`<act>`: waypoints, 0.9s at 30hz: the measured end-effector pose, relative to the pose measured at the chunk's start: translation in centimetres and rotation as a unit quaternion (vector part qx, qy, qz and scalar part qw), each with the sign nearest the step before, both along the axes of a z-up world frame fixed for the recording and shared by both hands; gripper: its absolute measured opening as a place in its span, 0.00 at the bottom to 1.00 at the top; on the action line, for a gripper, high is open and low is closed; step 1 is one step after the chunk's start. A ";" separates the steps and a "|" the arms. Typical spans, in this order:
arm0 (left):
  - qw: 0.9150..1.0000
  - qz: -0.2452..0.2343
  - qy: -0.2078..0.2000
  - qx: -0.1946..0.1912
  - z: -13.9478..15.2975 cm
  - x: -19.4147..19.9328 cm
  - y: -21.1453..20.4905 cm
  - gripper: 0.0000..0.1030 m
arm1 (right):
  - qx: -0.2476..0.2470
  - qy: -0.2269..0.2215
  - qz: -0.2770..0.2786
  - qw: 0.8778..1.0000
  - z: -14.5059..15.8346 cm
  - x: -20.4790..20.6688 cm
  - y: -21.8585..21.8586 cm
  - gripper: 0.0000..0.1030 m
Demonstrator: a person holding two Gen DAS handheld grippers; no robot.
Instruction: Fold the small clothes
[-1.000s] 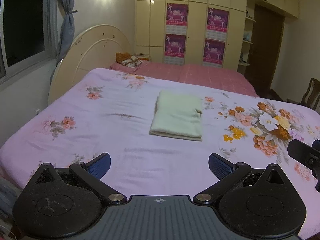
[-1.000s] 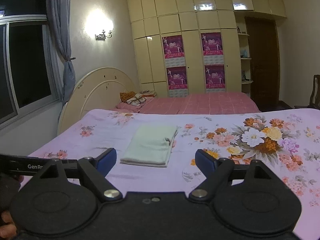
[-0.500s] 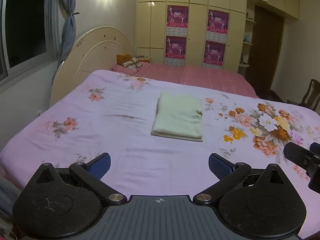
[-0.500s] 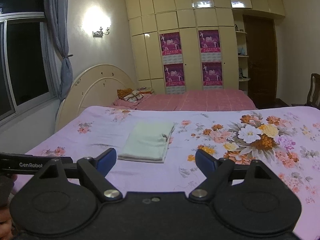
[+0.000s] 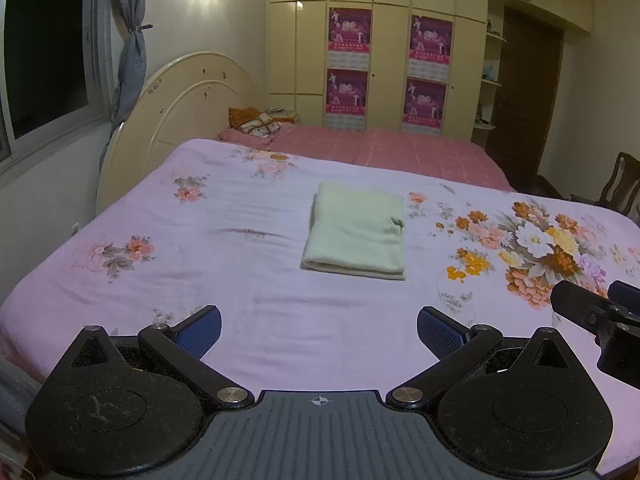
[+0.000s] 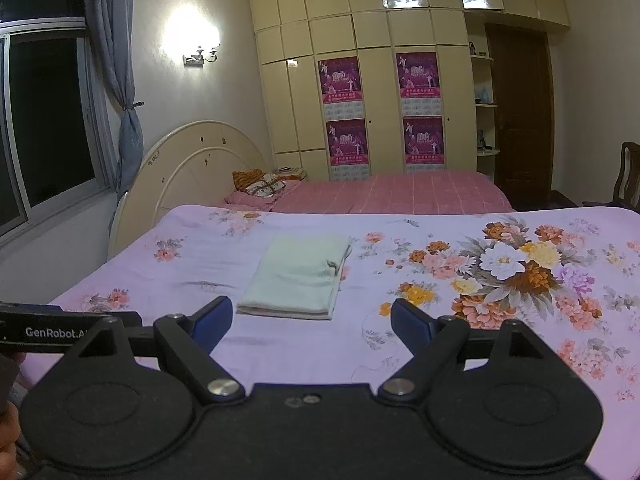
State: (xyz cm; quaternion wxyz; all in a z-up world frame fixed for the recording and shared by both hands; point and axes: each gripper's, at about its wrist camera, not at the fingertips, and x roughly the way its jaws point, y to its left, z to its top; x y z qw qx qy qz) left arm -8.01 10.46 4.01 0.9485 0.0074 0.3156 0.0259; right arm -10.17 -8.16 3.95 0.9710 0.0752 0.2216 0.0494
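Observation:
A pale green garment (image 5: 356, 236) lies folded into a neat rectangle in the middle of the pink flowered bedspread (image 5: 224, 264). The right wrist view shows the same garment (image 6: 298, 278) just beyond the fingers. My left gripper (image 5: 318, 330) hovers over the near edge of the bed, open, with nothing between its blue pads (image 5: 200, 330). My right gripper (image 6: 312, 316) is open too and holds nothing. It stays short of the cloth. Part of the right gripper (image 5: 596, 316) shows at the right edge of the left wrist view.
A second bed with a pink checked cover (image 5: 400, 152) and pillows (image 5: 256, 124) lies behind, against a cream headboard (image 5: 180, 108). A tall wardrobe with posters (image 6: 380, 112) fills the far wall. A wooden chair (image 5: 620, 184) stands at the right, a window (image 6: 44, 120) at the left.
Both views have tilted up very slightly, so the garment sits a little lower in the picture. The garment has not moved and both grippers stay open.

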 end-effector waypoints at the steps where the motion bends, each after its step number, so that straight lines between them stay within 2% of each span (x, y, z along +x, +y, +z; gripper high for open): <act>1: 1.000 0.000 0.001 0.000 0.0 0.1 0.0 1.00 | -0.001 0.000 0.000 1.000 0.0 0.0 0.0 0.83; 27: 1.000 -0.004 0.007 0.002 -0.5 0.9 -1.0 1.00 | 0.004 0.009 -0.004 1.000 -0.5 0.7 -1.0 0.83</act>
